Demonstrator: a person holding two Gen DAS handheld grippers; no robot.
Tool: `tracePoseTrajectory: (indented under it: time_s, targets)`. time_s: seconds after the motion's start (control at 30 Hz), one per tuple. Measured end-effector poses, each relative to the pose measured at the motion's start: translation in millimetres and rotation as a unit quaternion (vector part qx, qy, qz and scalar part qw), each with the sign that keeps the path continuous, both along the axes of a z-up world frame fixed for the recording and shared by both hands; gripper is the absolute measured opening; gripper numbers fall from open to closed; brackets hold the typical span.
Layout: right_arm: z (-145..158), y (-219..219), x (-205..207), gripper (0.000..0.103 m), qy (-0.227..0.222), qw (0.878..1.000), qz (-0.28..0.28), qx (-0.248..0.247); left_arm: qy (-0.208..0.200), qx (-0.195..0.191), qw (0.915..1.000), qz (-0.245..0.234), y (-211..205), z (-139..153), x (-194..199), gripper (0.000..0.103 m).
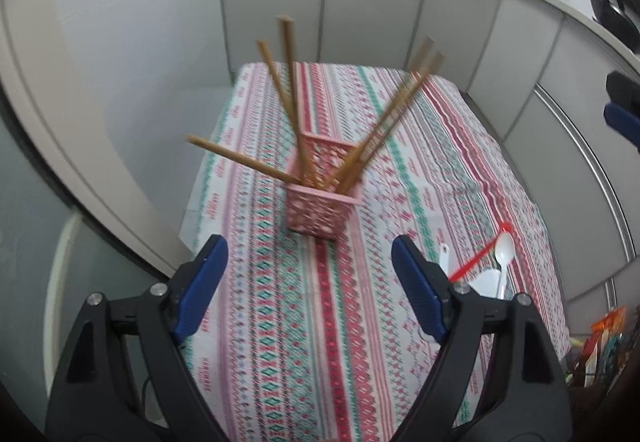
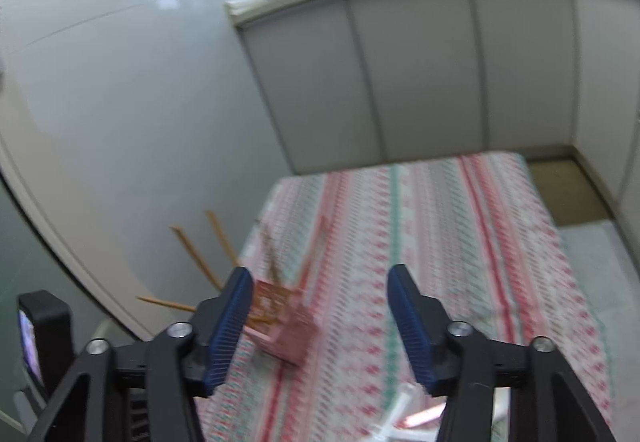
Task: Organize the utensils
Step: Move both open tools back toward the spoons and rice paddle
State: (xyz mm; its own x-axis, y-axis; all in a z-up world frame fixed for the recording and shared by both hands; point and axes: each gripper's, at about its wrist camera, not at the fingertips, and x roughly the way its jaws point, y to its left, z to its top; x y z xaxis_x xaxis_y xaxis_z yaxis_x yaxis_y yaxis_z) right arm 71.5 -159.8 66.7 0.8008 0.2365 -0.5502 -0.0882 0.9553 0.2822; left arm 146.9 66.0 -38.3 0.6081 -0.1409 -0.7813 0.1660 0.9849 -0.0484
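Both grippers — left (image 1: 308,282) and right (image 2: 320,326) — hang released and hold nothing. The loose spoons (image 1: 502,258) lie near the tabletop's right edge, handles running toward the near edge; the right gripper is nearer, the chopstick basket (image 1: 324,197) mid-table to their left.

I hold my left gripper (image 1: 308,262) and right gripper (image 2: 320,294) above the counter (image 1: 360,322), jaws spread, gripping nothing.
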Motion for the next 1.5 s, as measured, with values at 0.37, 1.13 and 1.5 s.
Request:
tracePoseTrajectory:
  time_s: [0.37,1.13,1.5]
  targets:
    - [-59.0,-68.1,11.0,0.088,0.125,0.991,-0.043,0.039,0.061,0.023,0.9962,-0.057,-60.2,-35.8,-1.0,0.084]
    - [-167.8,-139.6,24.3,0.089,0.314,0.944,-0.103,0.008,0.167,0.045,0.9762,-0.131,-163.5,-125.6,37.2,0.038]
    - [-180.3,-156.9,26.0,0.089,0.333,0.937,-0.105,0.010,0.183,0.056,0.9743,-0.118,-186.6,-144.5,61.9,0.025]
